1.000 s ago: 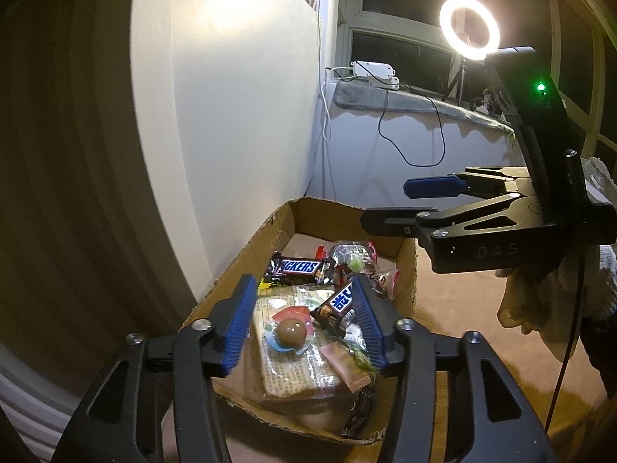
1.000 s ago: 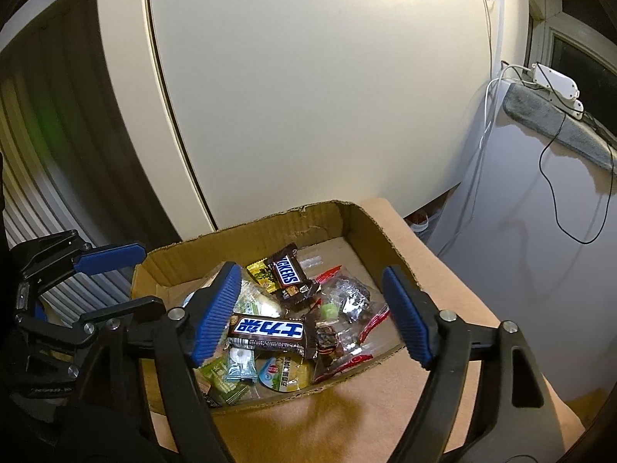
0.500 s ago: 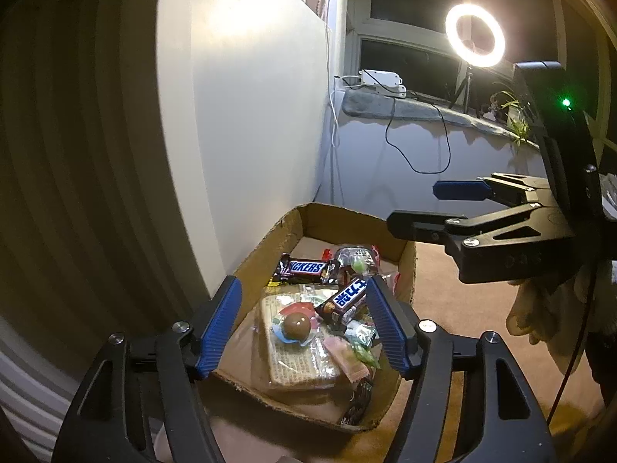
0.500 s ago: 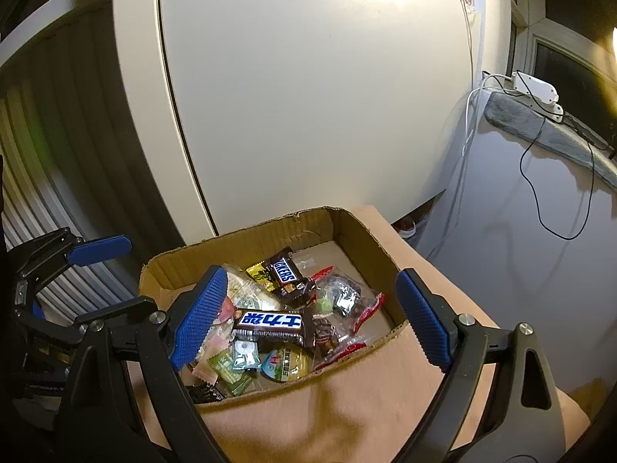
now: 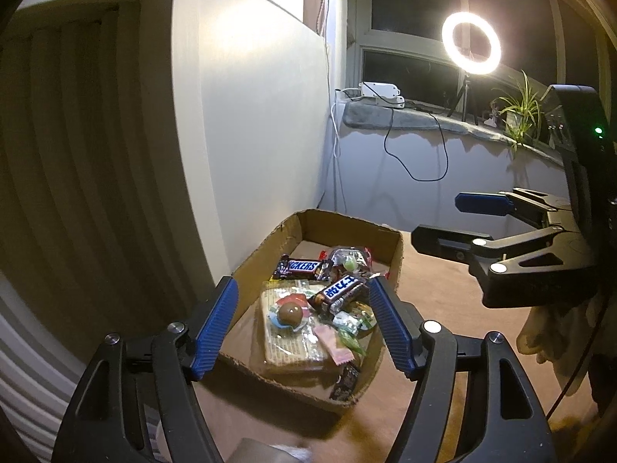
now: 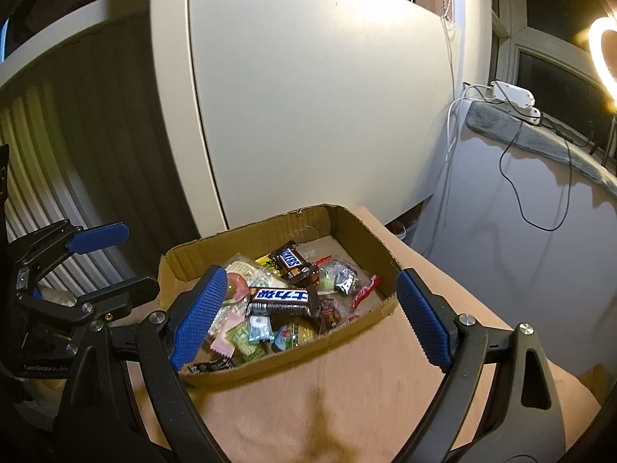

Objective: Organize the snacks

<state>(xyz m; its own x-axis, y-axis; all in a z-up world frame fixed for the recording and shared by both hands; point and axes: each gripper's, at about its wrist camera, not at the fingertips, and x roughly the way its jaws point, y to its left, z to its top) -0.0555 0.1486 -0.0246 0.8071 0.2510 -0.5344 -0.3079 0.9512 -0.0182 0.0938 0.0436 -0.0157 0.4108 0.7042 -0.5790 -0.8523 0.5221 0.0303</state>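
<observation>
A shallow cardboard box (image 5: 339, 220) (image 6: 266, 368) of mixed snacks stands on a brown table. In it lie a Snickers bar (image 5: 302, 267) (image 6: 290, 259), a dark bar with blue lettering (image 5: 339, 291) (image 6: 282, 301), a flat wafer pack (image 5: 293, 343), a chocolate ball on a lollipop wrapper (image 5: 289, 313) and several small candies. My left gripper (image 5: 304, 322) is open and empty, held back above the box's near end. My right gripper (image 6: 308, 314) is open and empty, above the box's near side. Each gripper shows in the other's view, the right gripper (image 5: 459, 222) and the left gripper (image 6: 112, 262).
A white cabinet panel (image 6: 308, 115) stands right behind the box. A grey ledge (image 5: 424, 121) with a white power strip (image 5: 380, 90) and cables, a ring light (image 5: 471, 42) and a plant (image 5: 520, 112) lie beyond. Bare table (image 6: 366, 405) extends in front of the box.
Both grippers have drawn back and up from the box, so it looks smaller and farther. Both stay open and empty. The snacks have not moved.
</observation>
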